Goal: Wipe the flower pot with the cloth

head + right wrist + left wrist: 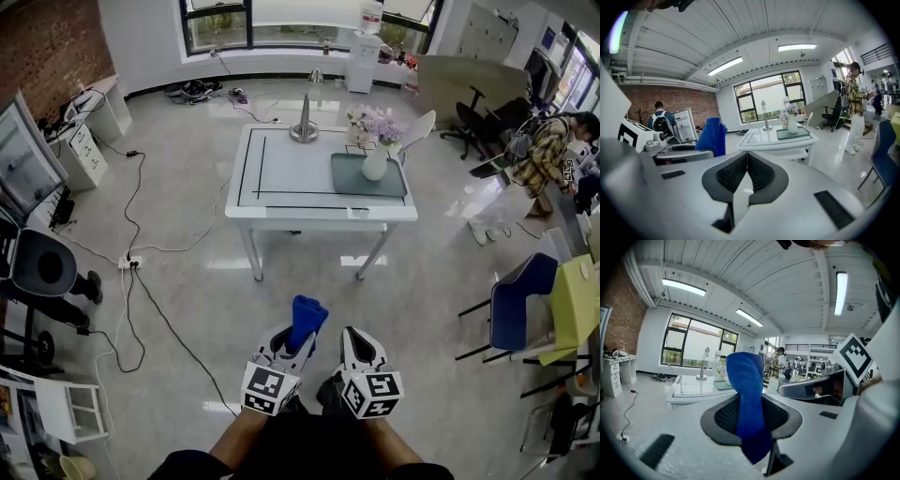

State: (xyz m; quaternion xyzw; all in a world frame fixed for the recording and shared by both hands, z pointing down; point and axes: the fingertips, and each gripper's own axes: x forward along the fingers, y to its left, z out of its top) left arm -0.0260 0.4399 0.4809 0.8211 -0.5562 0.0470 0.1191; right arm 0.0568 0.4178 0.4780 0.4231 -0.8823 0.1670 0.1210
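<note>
Plainly up close, cloth (747, 380) between left gripper (751, 417) jaws

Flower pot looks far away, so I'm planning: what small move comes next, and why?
Probably step toward the table: the left tool is shut on the blue cloth, but the flower pot stands on the tray there, well beyond reach.

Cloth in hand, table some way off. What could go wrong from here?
The pot is narrow and stands free on its tray. One-sided wiping may tip it, so the empty, shut right gripper should probably steady it. The cloth sticks out past the left gripper and might snag the flowers.
</note>
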